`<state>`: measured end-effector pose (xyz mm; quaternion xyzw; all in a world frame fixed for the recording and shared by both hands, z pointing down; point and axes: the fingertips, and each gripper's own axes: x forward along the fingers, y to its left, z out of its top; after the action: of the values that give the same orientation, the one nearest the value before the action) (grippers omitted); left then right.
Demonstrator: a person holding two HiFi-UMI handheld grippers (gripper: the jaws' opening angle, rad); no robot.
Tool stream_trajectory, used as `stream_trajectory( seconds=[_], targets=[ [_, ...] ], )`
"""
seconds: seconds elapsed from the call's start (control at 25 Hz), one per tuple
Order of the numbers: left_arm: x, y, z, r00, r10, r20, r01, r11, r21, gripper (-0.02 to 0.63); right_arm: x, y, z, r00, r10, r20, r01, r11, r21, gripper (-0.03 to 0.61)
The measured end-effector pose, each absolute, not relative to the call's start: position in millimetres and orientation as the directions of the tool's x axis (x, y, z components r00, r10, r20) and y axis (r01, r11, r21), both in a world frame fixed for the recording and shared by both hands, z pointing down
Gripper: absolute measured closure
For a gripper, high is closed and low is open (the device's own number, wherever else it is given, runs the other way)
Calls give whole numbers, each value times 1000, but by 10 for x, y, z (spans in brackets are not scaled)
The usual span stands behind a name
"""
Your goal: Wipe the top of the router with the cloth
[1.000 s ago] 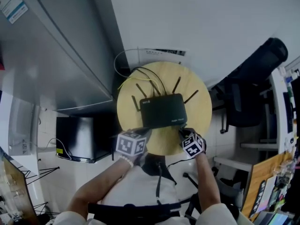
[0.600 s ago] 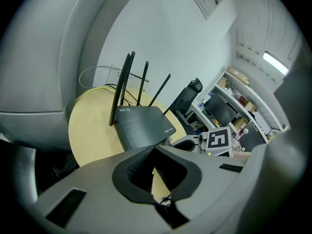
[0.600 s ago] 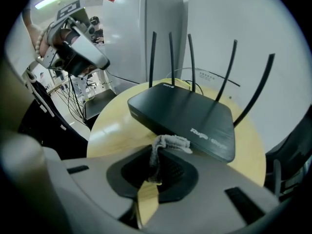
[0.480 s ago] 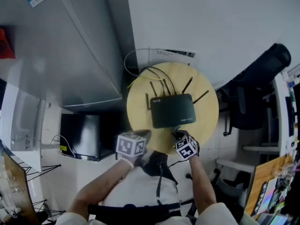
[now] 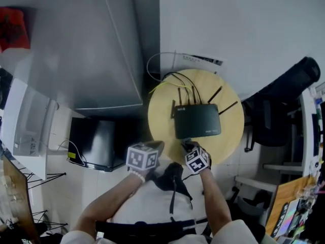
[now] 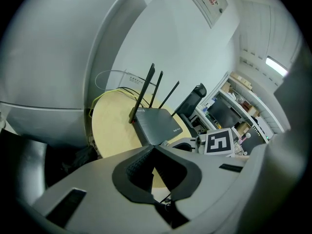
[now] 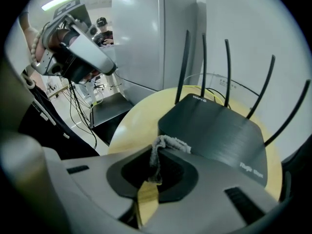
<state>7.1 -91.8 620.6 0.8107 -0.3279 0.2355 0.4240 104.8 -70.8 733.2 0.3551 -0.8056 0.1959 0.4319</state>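
Observation:
A black router point(image 5: 198, 120) with several upright antennas sits on a round wooden table point(image 5: 162, 118). In the right gripper view the router point(image 7: 219, 130) fills the middle, and a small grey cloth point(image 7: 170, 143) is pinched in my right gripper point(image 7: 158, 150), its free end resting at the router's near edge. In the head view the right gripper point(image 5: 185, 143) is at the router's front left corner. My left gripper point(image 5: 158, 145) hangs beside the table's near left rim, shut with nothing in it; in its own view point(image 6: 153, 147) it points at the router point(image 6: 158, 126).
A tall grey cabinet point(image 5: 101, 50) stands left of the table, with a black box point(image 5: 94, 144) on the floor beside it. Cables point(image 5: 167, 83) trail off the router's back. A black office chair point(image 5: 284, 100) stands at the right.
The right gripper with the cloth has slid left along the router's front edge. The left gripper now sits farther left of the router. The head view has swung, shifting the table rightward.

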Motion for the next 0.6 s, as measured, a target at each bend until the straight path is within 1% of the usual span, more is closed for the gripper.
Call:
stream_trajectory(
  seconds=[0.4, 0.52, 0.6],
  targets=[
    [-481, -898, 6256, 655, -362, 663, -753, -377, 539, 617, 449, -820, 7379, -390, -392, 833, -729, 685, -19, 535],
    [-635, -907, 6266, 651, -372, 662, -758, -365, 540, 617, 360, -843, 7343, -372, -400, 838, -758, 651, -26, 535],
    [-725, -923, 6276, 649, -381, 659, -761, -352, 546, 617, 327, -853, 7283, -360, -416, 835, -796, 603, -43, 535]
  ],
)
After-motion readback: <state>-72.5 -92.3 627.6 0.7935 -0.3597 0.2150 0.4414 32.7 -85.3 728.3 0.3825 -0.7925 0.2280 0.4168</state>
